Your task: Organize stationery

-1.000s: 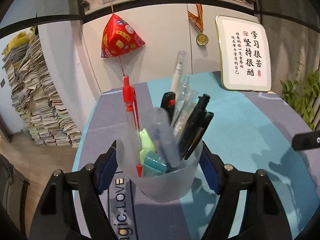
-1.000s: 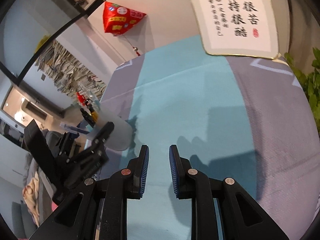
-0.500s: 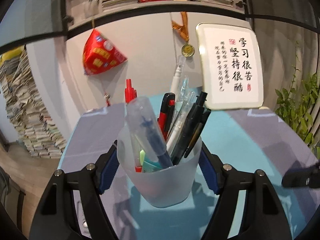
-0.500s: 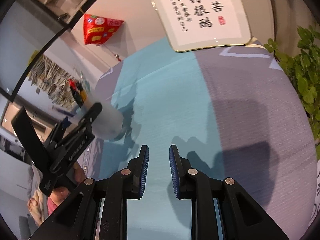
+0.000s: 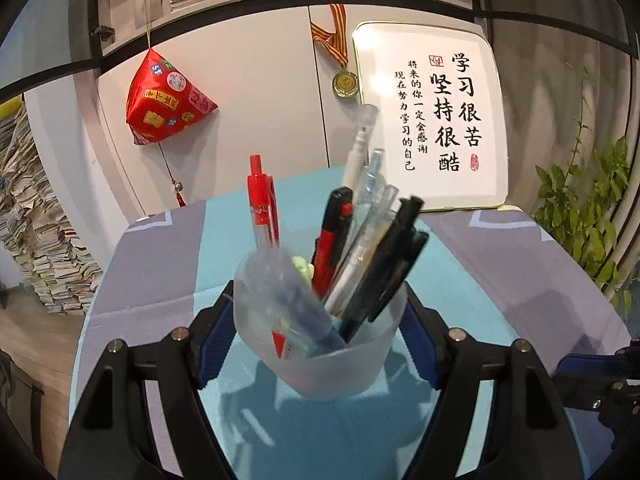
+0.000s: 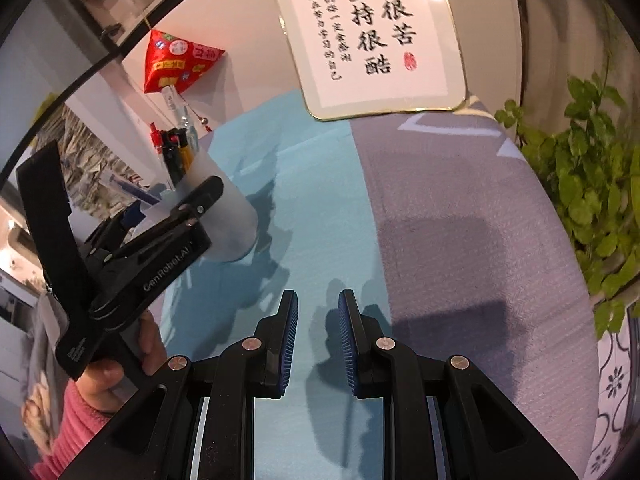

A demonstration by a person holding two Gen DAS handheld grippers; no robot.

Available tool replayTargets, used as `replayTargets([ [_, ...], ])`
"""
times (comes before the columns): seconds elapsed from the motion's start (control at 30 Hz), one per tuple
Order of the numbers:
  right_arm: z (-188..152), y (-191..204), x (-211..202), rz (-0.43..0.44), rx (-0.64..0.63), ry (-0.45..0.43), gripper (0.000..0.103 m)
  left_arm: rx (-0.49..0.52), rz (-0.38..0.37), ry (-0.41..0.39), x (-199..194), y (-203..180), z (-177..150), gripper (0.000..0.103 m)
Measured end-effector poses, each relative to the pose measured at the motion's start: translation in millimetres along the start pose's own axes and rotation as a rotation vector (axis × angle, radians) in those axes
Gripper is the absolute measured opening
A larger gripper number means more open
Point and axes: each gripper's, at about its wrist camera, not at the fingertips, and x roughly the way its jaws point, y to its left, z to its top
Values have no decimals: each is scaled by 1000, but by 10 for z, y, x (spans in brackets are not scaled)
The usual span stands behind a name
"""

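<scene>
Both grippers are easy: our left gripper (image 5: 318, 316) just loosened around the pen cup (image 5: 332, 368), parking it upright at ten o'clock from our narrow, empty right gripper (image 6: 318, 298).

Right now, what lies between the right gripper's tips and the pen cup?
Only bare teal mat, crossed by shadows, separates the right gripper from the pen cup; the right wrist view shows it.

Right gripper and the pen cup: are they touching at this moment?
Apart. The right wrist view shows the right gripper with only bare table mat between its pads, while the pen cup stands well off to its left.
</scene>
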Motion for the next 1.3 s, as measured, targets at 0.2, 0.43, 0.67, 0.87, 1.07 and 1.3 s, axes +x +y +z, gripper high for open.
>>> replayTargets([
  [0.2, -25, 142, -134, -67, -32, -50, 22, -12, -10, 24, -212, 53, -61, 102],
  [0.43, -58, 413, -411, -115, -89, -131, 22, -37, -2, 39, -737, 192, -138, 102],
  [0.67, -68, 777, -846, -181, -159, -231, 22, -39, 91, -43, -1535, 408, 64, 102],
  [0.87, -131, 1177, -1433, -217, -209, -352, 49, -130, 98, -61, -2113, 526, 99, 102],
  [1.07, -275, 1524, -2007, -220, -261, -484, 62, -153, 93, -156, -2548, 453, 139, 102],
  [1.3, -498, 1709, -2367, -252, -292, -597, 71, -148, 119, -252, -2875, 399, 114, 102],
])
